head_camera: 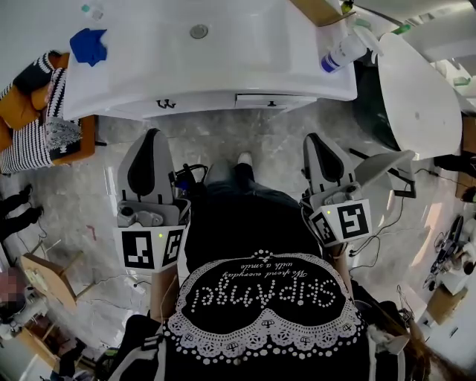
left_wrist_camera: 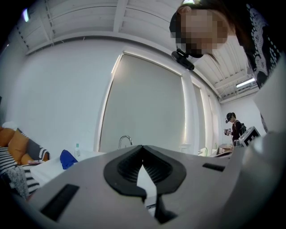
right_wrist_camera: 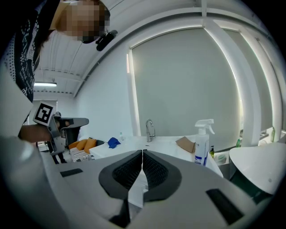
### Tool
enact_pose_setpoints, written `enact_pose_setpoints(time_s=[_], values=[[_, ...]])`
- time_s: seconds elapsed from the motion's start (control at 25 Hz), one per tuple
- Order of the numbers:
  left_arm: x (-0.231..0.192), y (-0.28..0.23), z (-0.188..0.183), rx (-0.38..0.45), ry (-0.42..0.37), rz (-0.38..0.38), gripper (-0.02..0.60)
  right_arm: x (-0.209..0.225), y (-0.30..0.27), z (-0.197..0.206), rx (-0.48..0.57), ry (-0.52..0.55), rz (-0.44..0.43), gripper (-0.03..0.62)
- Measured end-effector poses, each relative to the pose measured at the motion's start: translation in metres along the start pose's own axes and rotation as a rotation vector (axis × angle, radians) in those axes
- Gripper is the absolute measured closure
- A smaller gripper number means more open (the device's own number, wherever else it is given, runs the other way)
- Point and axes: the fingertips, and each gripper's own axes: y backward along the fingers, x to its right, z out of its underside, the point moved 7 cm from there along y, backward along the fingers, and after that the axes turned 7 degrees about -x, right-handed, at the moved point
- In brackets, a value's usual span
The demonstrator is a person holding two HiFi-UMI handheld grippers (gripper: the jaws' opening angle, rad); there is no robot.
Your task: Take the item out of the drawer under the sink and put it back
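Observation:
The white sink counter point(head_camera: 245, 59) lies ahead of me, with its drain point(head_camera: 198, 31) in the basin. Below its front edge a drawer front point(head_camera: 271, 100) with a small dark handle is shut, and a second handle point(head_camera: 165, 104) shows further left. No item from the drawer is in sight. My left gripper point(head_camera: 152, 134) and right gripper point(head_camera: 315, 138) point toward the counter, short of it, above the marble floor. Both are shut and empty, the left gripper point(left_wrist_camera: 143, 147) and right gripper point(right_wrist_camera: 142, 152) with pads meeting. The faucet point(right_wrist_camera: 149, 129) rises beyond them.
On the counter lie a blue cloth point(head_camera: 88, 45), a spray bottle point(head_camera: 343, 52) and a piece of cardboard point(head_camera: 320, 9). Striped and orange cushions point(head_camera: 30, 111) sit at left, a white round unit point(head_camera: 416, 89) at right. Another person point(left_wrist_camera: 232, 127) stands far off.

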Motion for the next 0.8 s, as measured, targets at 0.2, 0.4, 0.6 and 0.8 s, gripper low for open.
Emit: enact_pose_setpoints(time_s=[0.2,0.4,0.6,0.8], values=[[-0.002,0.009,0.000,0.011,0.004,0.006,0.577,-0.007,0.006,0.001,0.013,0.000,0.019,0.574],[-0.008,0.008,-0.003,0.012,0.025,0.029,0.577,-0.012,0.006,0.001,0.016,-0.012,0.038,0.574],[-0.019,0.007,-0.010,0.003,0.021,0.044,0.577,-0.024,-0.001,-0.004,0.013,-0.020,0.038,0.574],[-0.028,0.004,-0.014,-0.007,0.021,0.057,0.577,-0.034,-0.008,-0.009,0.011,-0.030,0.037,0.574]])
